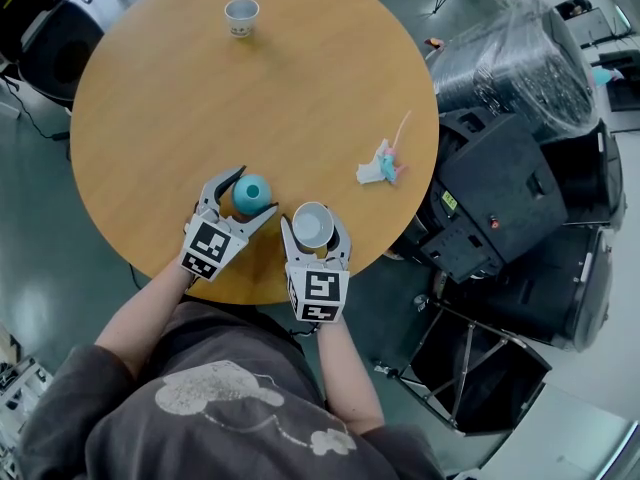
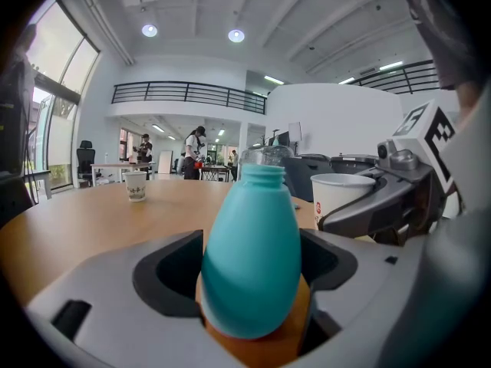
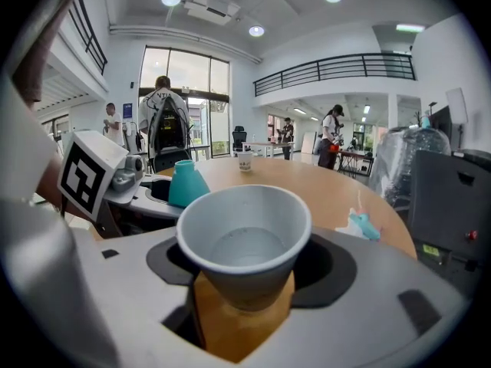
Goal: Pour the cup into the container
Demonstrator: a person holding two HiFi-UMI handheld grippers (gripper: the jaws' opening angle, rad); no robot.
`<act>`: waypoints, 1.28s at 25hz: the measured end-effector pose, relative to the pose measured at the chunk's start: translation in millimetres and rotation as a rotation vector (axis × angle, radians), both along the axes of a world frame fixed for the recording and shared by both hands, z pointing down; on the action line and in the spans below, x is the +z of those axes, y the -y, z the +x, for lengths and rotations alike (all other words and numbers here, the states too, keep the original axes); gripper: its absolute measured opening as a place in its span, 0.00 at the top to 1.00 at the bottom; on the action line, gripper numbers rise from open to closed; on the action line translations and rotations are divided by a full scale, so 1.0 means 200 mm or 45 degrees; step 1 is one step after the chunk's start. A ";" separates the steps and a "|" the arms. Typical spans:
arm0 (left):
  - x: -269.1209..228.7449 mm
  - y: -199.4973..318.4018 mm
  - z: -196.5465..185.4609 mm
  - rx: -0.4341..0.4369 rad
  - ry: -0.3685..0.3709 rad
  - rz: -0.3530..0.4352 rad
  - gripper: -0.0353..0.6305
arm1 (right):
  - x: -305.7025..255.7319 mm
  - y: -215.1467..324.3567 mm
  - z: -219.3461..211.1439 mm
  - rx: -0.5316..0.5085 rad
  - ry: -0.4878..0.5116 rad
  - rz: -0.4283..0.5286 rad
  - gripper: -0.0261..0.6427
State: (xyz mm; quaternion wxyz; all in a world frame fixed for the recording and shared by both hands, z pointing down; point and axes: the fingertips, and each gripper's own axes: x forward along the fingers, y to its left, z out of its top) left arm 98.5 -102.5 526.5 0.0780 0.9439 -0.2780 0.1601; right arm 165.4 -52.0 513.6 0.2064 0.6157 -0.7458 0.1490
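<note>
Now, cup [image 1: 313,225] and container [image 1: 252,194] between jaws.

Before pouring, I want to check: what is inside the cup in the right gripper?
A little clear liquid lies at the bottom of the cup. Its near inner wall is hidden by the rim.

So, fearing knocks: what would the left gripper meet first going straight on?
The teal bottle, already between the jaws of the left gripper, which look snug against it; it would likely just push it along.
</note>
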 end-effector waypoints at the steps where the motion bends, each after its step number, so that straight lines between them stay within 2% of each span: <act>1: 0.00 0.00 0.00 0.000 -0.001 0.002 0.37 | -0.01 0.01 0.00 -0.011 -0.016 0.000 0.51; 10: 0.00 -0.01 0.00 0.002 0.000 0.014 0.38 | -0.18 0.05 -0.08 -0.142 -0.104 0.014 0.51; 16: 0.00 0.00 0.00 0.004 -0.009 0.015 0.38 | -0.24 0.12 -0.12 -0.171 -0.210 -0.003 0.51; 22: 0.00 0.00 0.00 0.005 -0.020 0.018 0.38 | -0.22 0.18 -0.12 -0.163 -0.315 -0.055 0.51; 32: -0.01 -0.01 -0.01 0.008 -0.037 0.023 0.38 | -0.19 0.24 -0.19 -0.234 -0.510 -0.140 0.51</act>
